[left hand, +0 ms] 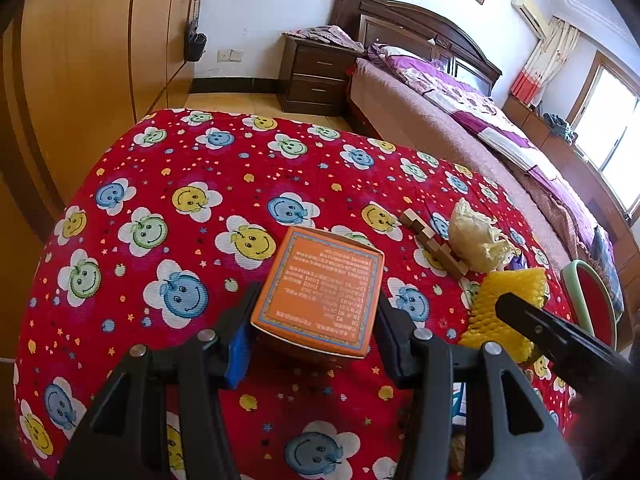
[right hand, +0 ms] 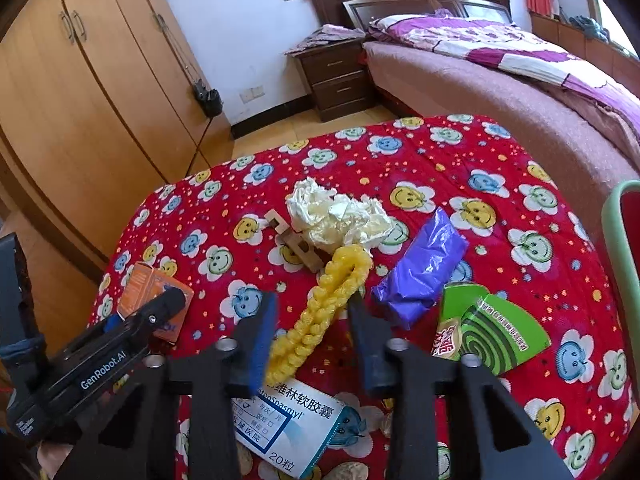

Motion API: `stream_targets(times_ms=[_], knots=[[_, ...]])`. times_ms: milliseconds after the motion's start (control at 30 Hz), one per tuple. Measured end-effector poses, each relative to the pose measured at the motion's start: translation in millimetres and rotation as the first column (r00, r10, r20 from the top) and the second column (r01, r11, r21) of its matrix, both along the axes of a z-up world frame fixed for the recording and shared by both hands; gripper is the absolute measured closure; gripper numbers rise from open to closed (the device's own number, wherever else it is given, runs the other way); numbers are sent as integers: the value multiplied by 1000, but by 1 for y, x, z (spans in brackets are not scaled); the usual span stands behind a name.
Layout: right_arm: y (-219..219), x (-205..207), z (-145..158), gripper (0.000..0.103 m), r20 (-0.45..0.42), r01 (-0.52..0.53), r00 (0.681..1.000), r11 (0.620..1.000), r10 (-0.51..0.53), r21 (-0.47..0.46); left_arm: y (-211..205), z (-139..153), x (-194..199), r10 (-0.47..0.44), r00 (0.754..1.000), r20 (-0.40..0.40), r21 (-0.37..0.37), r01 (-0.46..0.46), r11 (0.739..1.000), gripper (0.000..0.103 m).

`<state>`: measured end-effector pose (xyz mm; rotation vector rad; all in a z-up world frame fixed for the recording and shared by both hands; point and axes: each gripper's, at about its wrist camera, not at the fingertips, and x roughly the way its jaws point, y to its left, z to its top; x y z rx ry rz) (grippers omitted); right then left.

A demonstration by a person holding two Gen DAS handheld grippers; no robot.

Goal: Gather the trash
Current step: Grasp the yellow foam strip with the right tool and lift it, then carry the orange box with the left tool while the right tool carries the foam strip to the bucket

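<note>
My left gripper (left hand: pixel 316 300) is shut on an orange box (left hand: pixel 324 288), holding it by both sides just above the red smiley-flower tablecloth (left hand: pixel 192 160). In the right wrist view the same box (right hand: pixel 140 284) shows behind the left gripper (right hand: pixel 172 300). My right gripper (right hand: pixel 313 304) is shut on a yellow foam net (right hand: pixel 320 312), which is squeezed into a long narrow loop between the pads. From the left wrist view that net (left hand: pixel 504 312) lies at the right under the right gripper's finger (left hand: pixel 520 308).
On the cloth lie crumpled pale paper (right hand: pixel 340 216), a wooden block puzzle (right hand: pixel 292 240), a purple bag (right hand: pixel 424 272), a green coil box (right hand: pixel 492 328) and a white medicine box (right hand: pixel 288 420). A red chair (right hand: pixel 624 240) stands at the right, a bed (right hand: pixel 500 80) behind.
</note>
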<state>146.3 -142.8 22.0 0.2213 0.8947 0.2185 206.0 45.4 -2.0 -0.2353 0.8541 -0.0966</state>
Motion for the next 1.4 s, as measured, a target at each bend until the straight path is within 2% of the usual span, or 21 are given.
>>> stream_targets(times_ms=[100, 133, 600, 800, 1200, 1400], knots=[[0, -1, -1, 90, 4, -9, 1000, 1000, 9, -3, -1, 0, 0, -2, 1000, 0, 1, 2, 1000, 50], [0, -3, 0, 91, 8, -12, 1000, 1000, 12, -1, -1, 0, 0, -3, 1000, 1, 2, 3, 1000, 50], [-35, -49, 33, 91, 102, 4, 995, 993, -17, 122, -4, 1, -2, -11, 1000, 17, 4, 10, 1000, 50], [-62, -78, 49, 91, 148, 45, 987, 990, -65, 133, -10, 4, -6, -23, 999, 27, 14, 23, 1000, 50], [-125, -130, 69, 91, 232, 172, 952, 976, -201, 136, -38, 36, -28, -88, 993, 78, 39, 85, 996, 50], [-160, -148, 73, 91, 250, 239, 927, 954, -280, 180, -62, 51, -41, -153, 985, 79, 12, 152, 988, 50]])
